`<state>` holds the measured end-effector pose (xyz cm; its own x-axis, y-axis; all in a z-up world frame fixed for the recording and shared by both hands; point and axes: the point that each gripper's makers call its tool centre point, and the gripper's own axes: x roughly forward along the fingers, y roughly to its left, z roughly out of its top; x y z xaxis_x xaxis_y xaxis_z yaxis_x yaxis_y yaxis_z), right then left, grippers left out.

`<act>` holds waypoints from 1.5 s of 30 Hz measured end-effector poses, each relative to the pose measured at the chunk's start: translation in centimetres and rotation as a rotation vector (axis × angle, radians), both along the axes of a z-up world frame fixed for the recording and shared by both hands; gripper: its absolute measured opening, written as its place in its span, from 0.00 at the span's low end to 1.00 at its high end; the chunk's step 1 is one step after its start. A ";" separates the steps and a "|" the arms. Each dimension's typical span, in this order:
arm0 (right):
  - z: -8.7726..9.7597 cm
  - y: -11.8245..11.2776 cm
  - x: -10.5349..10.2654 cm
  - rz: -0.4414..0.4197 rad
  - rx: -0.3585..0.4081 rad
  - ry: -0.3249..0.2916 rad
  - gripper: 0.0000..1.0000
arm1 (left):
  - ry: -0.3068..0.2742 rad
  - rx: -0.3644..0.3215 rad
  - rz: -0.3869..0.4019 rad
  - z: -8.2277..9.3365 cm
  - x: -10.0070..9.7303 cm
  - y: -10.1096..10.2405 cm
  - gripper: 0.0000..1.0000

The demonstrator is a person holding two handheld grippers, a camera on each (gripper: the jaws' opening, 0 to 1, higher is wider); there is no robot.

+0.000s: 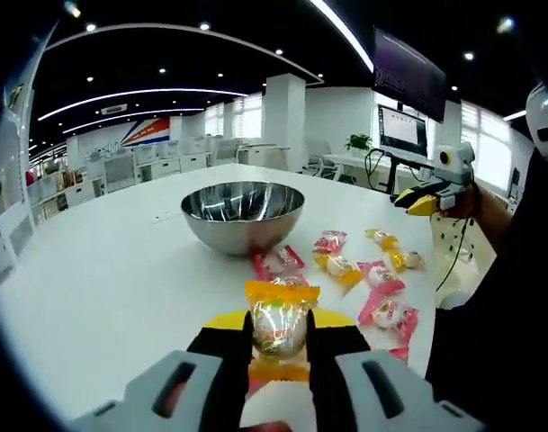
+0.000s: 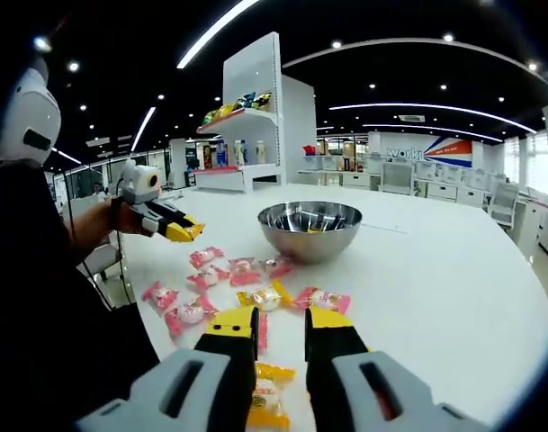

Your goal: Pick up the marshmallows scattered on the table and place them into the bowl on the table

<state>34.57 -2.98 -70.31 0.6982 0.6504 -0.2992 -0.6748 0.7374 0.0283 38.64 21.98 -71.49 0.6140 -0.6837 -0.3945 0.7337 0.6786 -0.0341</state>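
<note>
In the left gripper view, the white worktop (image 1: 103,270) stretches from the left edge, with the steel bowl (image 1: 242,214) standing near the middle. The left claw (image 1: 280,337) rises from the bottom, pinching an orange-wrapped marshmallow (image 1: 279,326) between its yellow-tipped jaws, lifted above the worktop short of the bowl. Right of the bowl, loose marshmallows (image 1: 372,270) in pink and yellow wrappers lie scattered toward the worktop's right edge. Farther right, the right claw (image 1: 416,203) is held up in a hand (image 1: 467,200) over that edge; from here I cannot tell how its jaws stand.

In the right gripper view, the left claw (image 2: 185,230) enters from the left, held above the worktop (image 2: 435,270); its grip cannot be read from this side. Below and right of it the scattered marshmallows (image 2: 229,279) lie in a loose cluster in front of the bowl (image 2: 310,229). At the bottom centre the right claw (image 2: 279,335) is spread, with nothing between its jaws; a yellow sweet (image 2: 268,396) lies on the worktop beneath the gap. To the right the worktop is bare white.
</note>
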 end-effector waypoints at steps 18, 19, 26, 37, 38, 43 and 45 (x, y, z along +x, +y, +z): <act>-1.0 -0.2 0.1 -0.010 0.010 0.020 0.21 | -0.037 -0.034 -0.027 3.5 4.5 -2.4 0.25; -1.0 -0.2 0.1 -0.011 0.011 0.021 0.21 | -0.041 -0.038 -0.028 3.7 4.7 -2.5 0.25; -1.2 -0.2 0.0 -0.017 0.013 0.029 0.21 | -0.054 -0.032 -0.032 4.4 6.6 -4.0 0.25; -1.2 -0.5 0.0 -0.028 0.017 0.029 0.21 | -0.062 -0.032 -0.045 5.6 8.6 -6.7 0.25; -1.2 -0.5 -0.1 -0.026 0.017 0.030 0.21 | -0.061 -0.028 -0.045 5.6 8.8 -6.9 0.25; -1.4 -0.4 -0.2 -0.026 0.017 0.035 0.21 | -0.053 -0.026 -0.047 5.6 9.5 -7.7 0.25; -1.4 -0.4 -0.3 -0.026 0.019 0.035 0.21 | -0.052 -0.018 -0.052 5.6 9.8 -8.1 0.25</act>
